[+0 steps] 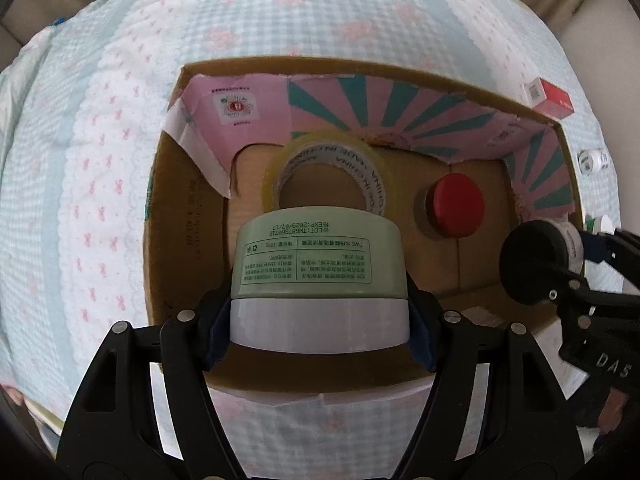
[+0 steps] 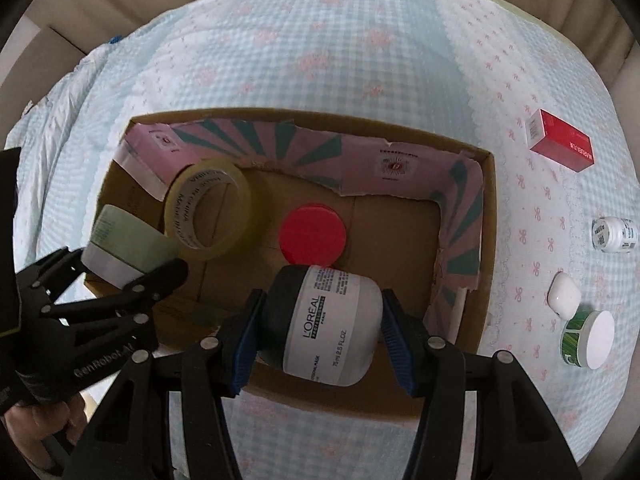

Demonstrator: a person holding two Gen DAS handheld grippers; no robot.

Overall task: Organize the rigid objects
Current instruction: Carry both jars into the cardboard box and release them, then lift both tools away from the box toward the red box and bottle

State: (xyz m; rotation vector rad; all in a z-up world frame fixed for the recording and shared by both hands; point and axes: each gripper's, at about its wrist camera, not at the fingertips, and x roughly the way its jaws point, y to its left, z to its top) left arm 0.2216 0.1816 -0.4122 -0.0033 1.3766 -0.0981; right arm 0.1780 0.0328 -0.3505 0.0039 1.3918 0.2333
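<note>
An open cardboard box (image 1: 160, 216) (image 2: 490, 216) lies on a patterned bedspread. Inside it are a roll of clear tape (image 1: 276, 176) (image 2: 240, 192) and a red-lidded jar (image 1: 458, 204) (image 2: 312, 232). My left gripper (image 1: 320, 332) is shut on a pale green jar with a white lid (image 1: 318, 264) (image 2: 124, 248), held over the box's near left part. My right gripper (image 2: 320, 332) is shut on a white L'Oreal jar with a black lid (image 2: 332, 320) (image 1: 536, 256), held over the box's near side.
Right of the box on the bedspread lie a red carton (image 2: 560, 144) (image 1: 550, 98), a small white bottle (image 2: 614, 235) (image 1: 592, 160), a white case (image 2: 564, 294) and a green-patterned jar with a white lid (image 2: 588, 334). A beige couch edge runs behind the bedspread.
</note>
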